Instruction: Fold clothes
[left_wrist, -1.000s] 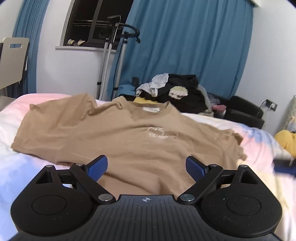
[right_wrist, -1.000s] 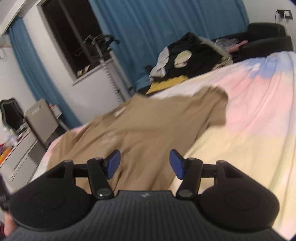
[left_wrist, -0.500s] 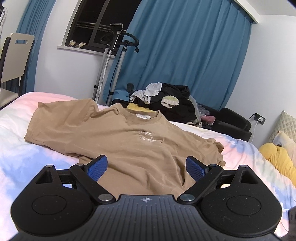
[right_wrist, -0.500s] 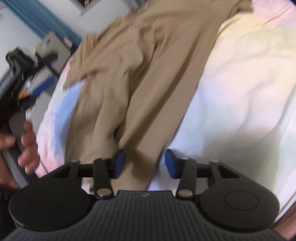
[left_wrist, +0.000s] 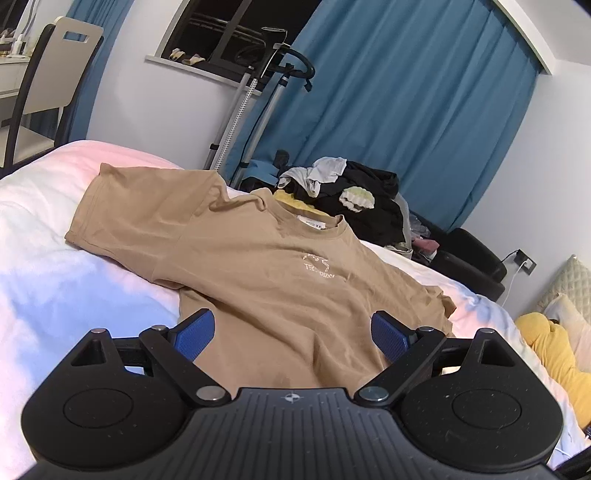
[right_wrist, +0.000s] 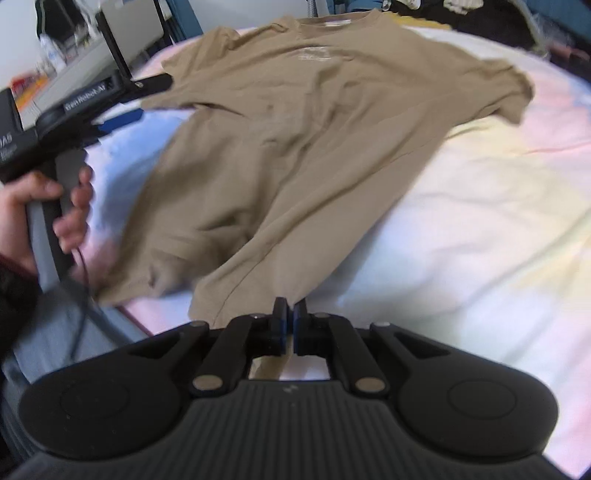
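Shirt (left_wrist: 266, 266), tan, short-sleeved, lies face up across the bed (left_wrist: 55, 258), filling the middle of the left wrist frame. Collar toward the upper centre, one sleeve spread to the upper left, pale chest print near the frame centre. Fabric rumpled, not flat; hem end nearest the camera.

Left gripper (left_wrist: 291, 334) sits at lower centre of its own frame, blue pads spread wide, nothing between them; the shirt's lower part lies below and beyond the gap. In the right wrist frame the same gripper (right_wrist: 122, 101) appears at upper left, held by a hand (right_wrist: 48, 214) at the left edge, its tip over the shirt's sleeve side.

Right gripper (right_wrist: 290, 321) sits at lower centre of its frame. Its jaws have just been closing and now stand all but together, only a slit between the pads. Hem corner of the shirt (right_wrist: 295, 147) runs down to the jaws; cloth shows behind and below them, and appears pinched at that edge. View is blurred here, so the grip is judged from the cloth meeting the pads.

Clothes pile (left_wrist: 354, 199) stands beyond the bed, upper centre right. Curtain (left_wrist: 406, 110) behind it. Chair (left_wrist: 48, 85) at upper left.
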